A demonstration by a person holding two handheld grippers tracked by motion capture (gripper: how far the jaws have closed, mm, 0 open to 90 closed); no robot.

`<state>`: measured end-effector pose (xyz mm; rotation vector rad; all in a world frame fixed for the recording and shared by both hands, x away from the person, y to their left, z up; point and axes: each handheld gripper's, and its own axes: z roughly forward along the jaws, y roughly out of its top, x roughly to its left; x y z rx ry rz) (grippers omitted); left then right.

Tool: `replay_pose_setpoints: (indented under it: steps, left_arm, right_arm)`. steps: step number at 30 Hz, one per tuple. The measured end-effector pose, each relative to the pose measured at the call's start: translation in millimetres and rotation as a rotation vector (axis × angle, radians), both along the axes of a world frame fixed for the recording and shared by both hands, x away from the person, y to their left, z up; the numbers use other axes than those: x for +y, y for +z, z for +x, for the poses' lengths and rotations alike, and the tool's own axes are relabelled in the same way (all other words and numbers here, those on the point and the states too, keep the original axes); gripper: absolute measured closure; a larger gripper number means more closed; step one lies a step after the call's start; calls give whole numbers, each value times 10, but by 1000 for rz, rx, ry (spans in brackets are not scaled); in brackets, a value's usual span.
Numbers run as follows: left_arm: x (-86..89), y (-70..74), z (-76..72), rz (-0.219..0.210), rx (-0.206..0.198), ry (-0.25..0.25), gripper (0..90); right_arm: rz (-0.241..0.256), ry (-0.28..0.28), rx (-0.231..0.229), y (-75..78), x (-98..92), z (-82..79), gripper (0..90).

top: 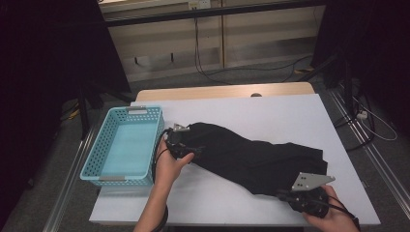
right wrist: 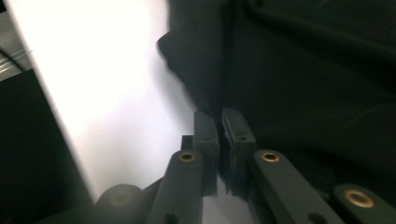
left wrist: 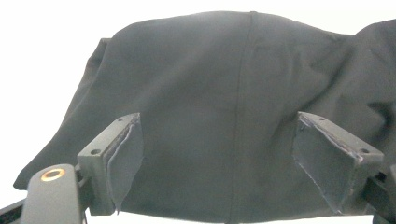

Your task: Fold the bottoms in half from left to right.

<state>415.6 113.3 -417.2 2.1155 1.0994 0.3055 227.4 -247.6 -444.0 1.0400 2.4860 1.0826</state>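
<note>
Garment: black cloth (top: 251,157), soft and creased, spread diagonally across the frame centre on the white tabletop (top: 270,113).
Left gripper (left wrist: 233,154): jaws wide apart, straddling the cloth's left end.
Right gripper (right wrist: 219,135): jaws together at the cloth's edge, lower right; whether fabric is pinched cannot be told.
Basket: light-blue perforated plastic (top: 104,145), rectangular, frame left.

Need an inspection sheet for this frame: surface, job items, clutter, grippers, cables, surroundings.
Surface: white table, wooden edge at far side.
Job's things: black garment spread across the middle; blue basket at left, empty.
Clutter: nothing seen.
Grippers: left gripper open, jaws spread over the garment's end; right gripper jaws nearly together at the garment's edge, grip unclear.
Cables: gripper cable by the left hand; floor cables beyond the table.
Surroundings: dark curtains, rails alongside.
</note>
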Motion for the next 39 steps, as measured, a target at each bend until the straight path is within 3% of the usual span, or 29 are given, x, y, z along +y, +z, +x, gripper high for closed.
replay_pose_setpoints:
  steps: [3, 7, 8, 12, 17, 20, 22, 26, 28, 30, 31, 32, 33, 34, 37, 39]
  left_arm:
    - [-32, -22, 2, 1, -3, 2, 176]
    - [-44, -28, 11, 13, 7, -16, 175]
    - [-57, -35, 12, 4, 0, -6, 173]
    - [-76, -24, 25, 1, -3, -15, 172]
    - [-87, -25, 27, 1, -7, -16, 172]
    - [-88, -33, 23, 5, -2, -20, 172]
    - [-86, -27, 20, 1, -2, -24, 172]
    - [-91, -8, 14, -12, -6, -26, 172]
    - [-92, -5, 15, -18, -7, -26, 172]
    - [-75, -2, 21, -10, -9, -27, 172]
    - [-68, -4, 23, -14, -6, -25, 172]
    - [-62, -5, 24, -12, -5, -23, 172]
    - [-59, -8, 25, -11, -5, -21, 172]
    - [-55, -9, 25, -9, -4, -22, 172]
    - [-60, -7, 23, -11, -8, -21, 172]
    - [-61, -3, 22, -17, -5, -25, 172]
  right_arm:
    - [2, -28, -22, 34, -33, -2, 613]
    - [15, -154, -65, 118, -287, 137, 528]
    - [8, -209, -78, 135, -400, 191, 507]
    - [-16, -334, -85, 109, -714, 329, 502]
    - [-58, -384, -68, 47, -826, 346, 521]
    - [-118, -419, -82, 14, -866, 376, 495]
    - [-98, -451, -88, 32, -934, 410, 492]
    - [-110, -534, -81, 14, -1075, 498, 492]
    - [-82, -588, -74, -34, -1138, 533, 531]
    - [-66, -607, -37, -81, -1170, 565, 536]
    - [-34, -605, -25, -102, -1182, 581, 574]
    - [0, -605, -5, -106, -1202, 594, 635]
    - [12, -588, 4, -98, -1208, 605, 798]
    - [32, -548, 25, -90, -1200, 617, 878]
    - [-7, -514, 31, -50, -1161, 667, 887]
    - [-19, -536, -8, -4, -1197, 705, 889]
